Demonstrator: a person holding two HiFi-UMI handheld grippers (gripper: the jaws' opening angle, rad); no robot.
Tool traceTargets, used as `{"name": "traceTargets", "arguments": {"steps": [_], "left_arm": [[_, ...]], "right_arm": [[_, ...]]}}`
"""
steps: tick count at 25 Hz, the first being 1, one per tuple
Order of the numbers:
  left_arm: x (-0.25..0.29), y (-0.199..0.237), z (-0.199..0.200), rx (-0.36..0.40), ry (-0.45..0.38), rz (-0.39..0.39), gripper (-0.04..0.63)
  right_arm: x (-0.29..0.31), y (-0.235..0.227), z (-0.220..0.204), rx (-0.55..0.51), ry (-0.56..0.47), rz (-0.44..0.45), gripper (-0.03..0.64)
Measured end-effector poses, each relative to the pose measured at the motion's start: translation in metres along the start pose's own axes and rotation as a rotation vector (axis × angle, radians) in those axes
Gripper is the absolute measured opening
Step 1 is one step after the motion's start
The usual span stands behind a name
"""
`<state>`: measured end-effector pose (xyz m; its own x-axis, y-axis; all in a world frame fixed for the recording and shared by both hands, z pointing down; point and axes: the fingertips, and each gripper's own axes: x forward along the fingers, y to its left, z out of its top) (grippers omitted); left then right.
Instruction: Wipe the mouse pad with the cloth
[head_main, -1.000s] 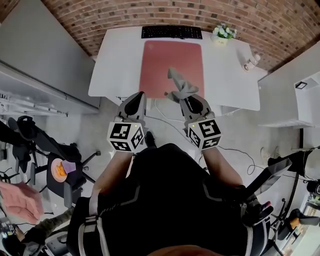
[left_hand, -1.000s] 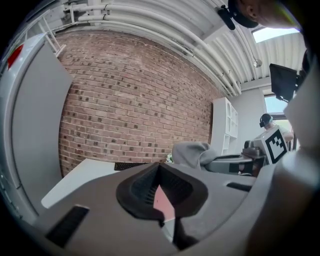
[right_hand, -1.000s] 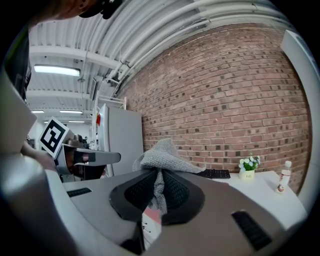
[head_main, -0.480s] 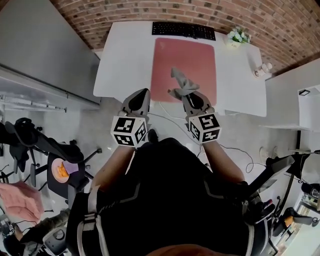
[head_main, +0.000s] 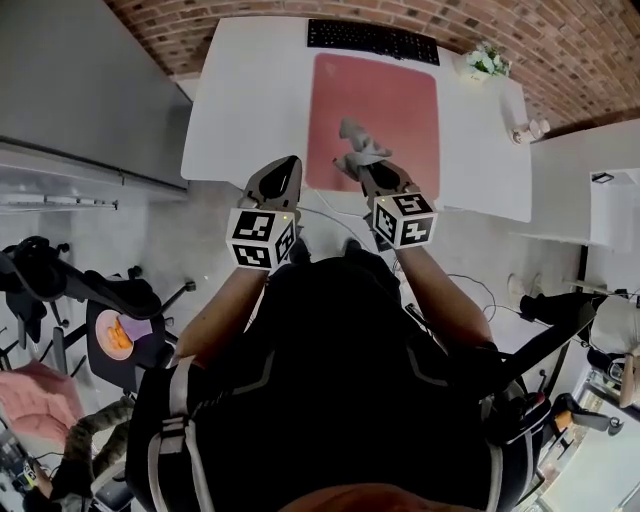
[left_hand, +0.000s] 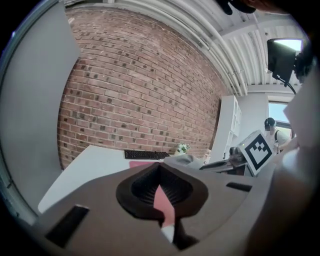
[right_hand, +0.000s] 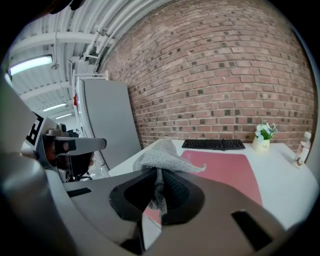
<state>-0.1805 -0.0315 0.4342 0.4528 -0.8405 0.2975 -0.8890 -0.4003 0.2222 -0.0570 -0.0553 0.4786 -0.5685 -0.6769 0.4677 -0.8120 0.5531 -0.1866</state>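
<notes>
A red mouse pad (head_main: 385, 95) lies on the white table (head_main: 250, 110), also visible as the mouse pad (right_hand: 225, 167) in the right gripper view. My right gripper (head_main: 362, 168) is shut on a grey mesh cloth (head_main: 358, 145), which sticks up over the pad's near edge. The cloth (right_hand: 162, 155) bunches out above the right gripper (right_hand: 159, 174), whose jaws pinch it. My left gripper (head_main: 287, 166) is shut and holds nothing, hovering at the table's near edge, left of the pad. In the left gripper view, the left gripper (left_hand: 161, 169) shows a sliver of pad through its jaws.
A black keyboard (head_main: 372, 40) lies beyond the pad by the brick wall. A small flower pot (head_main: 483, 62) and a bottle (head_main: 528, 130) stand at the table's right. A cable (head_main: 330, 215) hangs below the near edge. An office chair (head_main: 115, 335) stands on the floor at left.
Both grippers have moved forward towards the table. The right gripper, still holding the cloth, now reaches over the pad's near edge; the left sits at the table edge.
</notes>
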Motion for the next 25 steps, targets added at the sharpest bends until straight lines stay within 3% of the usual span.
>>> {"name": "traceTargets", "arguments": {"steps": [6, 9, 13, 18, 25], "left_arm": [[0.019, 0.009, -0.026, -0.015, 0.055, 0.026, -0.002], [0.028, 0.026, -0.045, -0.006, 0.076, 0.095, -0.002], [0.04, 0.035, -0.081, -0.068, 0.154, 0.124, -0.002], [0.047, 0.051, -0.123, -0.143, 0.258, 0.156, -0.002], [0.039, 0.064, -0.148, -0.131, 0.347, 0.192, -0.002]], "right_arm": [[0.04, 0.003, -0.037, -0.054, 0.109, 0.047, 0.037], [0.06, 0.017, -0.057, -0.083, 0.174, 0.102, 0.037], [0.081, 0.03, -0.085, -0.1, 0.257, 0.16, 0.037], [0.1, 0.038, -0.118, -0.104, 0.372, 0.162, 0.037], [0.119, 0.045, -0.138, -0.11, 0.423, 0.197, 0.037]]}}
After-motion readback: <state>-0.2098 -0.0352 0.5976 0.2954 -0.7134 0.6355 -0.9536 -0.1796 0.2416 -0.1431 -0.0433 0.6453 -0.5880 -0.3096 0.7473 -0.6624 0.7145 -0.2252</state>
